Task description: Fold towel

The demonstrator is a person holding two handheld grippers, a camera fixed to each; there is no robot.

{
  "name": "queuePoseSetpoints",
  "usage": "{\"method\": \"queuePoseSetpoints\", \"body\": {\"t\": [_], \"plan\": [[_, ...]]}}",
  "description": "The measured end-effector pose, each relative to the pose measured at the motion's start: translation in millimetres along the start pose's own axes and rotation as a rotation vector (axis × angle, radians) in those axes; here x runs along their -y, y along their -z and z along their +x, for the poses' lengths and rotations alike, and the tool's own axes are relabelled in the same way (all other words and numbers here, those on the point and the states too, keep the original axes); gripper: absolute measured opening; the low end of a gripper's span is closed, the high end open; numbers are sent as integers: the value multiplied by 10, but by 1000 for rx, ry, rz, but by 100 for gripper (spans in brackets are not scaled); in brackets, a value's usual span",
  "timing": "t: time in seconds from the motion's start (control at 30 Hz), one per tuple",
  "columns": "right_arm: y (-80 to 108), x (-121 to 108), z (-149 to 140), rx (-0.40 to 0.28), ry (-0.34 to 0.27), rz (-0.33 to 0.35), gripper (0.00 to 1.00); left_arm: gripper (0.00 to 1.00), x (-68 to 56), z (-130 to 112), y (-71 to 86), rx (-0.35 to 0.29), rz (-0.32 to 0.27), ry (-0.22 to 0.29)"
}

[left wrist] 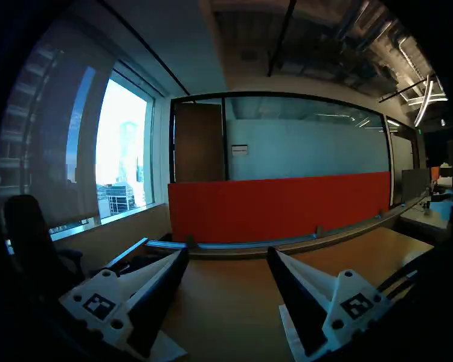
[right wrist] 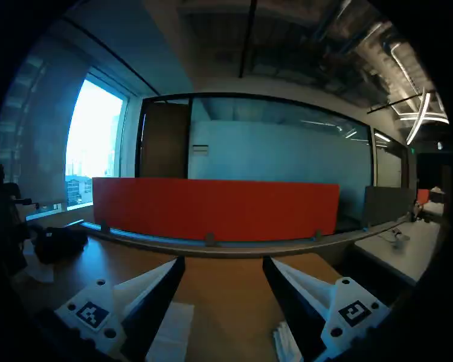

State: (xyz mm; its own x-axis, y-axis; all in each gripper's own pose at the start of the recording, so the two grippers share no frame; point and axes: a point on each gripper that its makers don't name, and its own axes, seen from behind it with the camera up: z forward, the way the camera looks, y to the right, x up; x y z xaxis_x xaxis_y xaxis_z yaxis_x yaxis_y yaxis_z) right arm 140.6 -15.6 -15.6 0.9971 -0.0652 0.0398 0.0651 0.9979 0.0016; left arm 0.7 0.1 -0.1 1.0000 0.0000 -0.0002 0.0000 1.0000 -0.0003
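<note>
White edges of the towel (right wrist: 173, 329) are glimpsed low on the wooden table (right wrist: 232, 301), beneath both tools. The left hand-held gripper (left wrist: 226, 250) and the right hand-held gripper (right wrist: 223, 259) are held wide open above it, with nothing gripped. No fold can be confirmed, so the folding is judged not yet done.

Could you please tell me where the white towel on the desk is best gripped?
Probably at an edge or corner of the towel, lowering the open right tool from above: it lies flat on the wooden desk, so only a thin rim can be pinched. Most of it is hidden.
</note>
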Motion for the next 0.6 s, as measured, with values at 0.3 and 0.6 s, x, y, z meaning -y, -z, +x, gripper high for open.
{"method": "queuePoseSetpoints", "body": {"t": [0.3,0.6], "plan": [[65,74,154,7,-6,5,99,96,-62,175,46,5,-29,-1],[138,197,62,55,2,44,99,96,-122,95,134,68,-80,-11]]}}
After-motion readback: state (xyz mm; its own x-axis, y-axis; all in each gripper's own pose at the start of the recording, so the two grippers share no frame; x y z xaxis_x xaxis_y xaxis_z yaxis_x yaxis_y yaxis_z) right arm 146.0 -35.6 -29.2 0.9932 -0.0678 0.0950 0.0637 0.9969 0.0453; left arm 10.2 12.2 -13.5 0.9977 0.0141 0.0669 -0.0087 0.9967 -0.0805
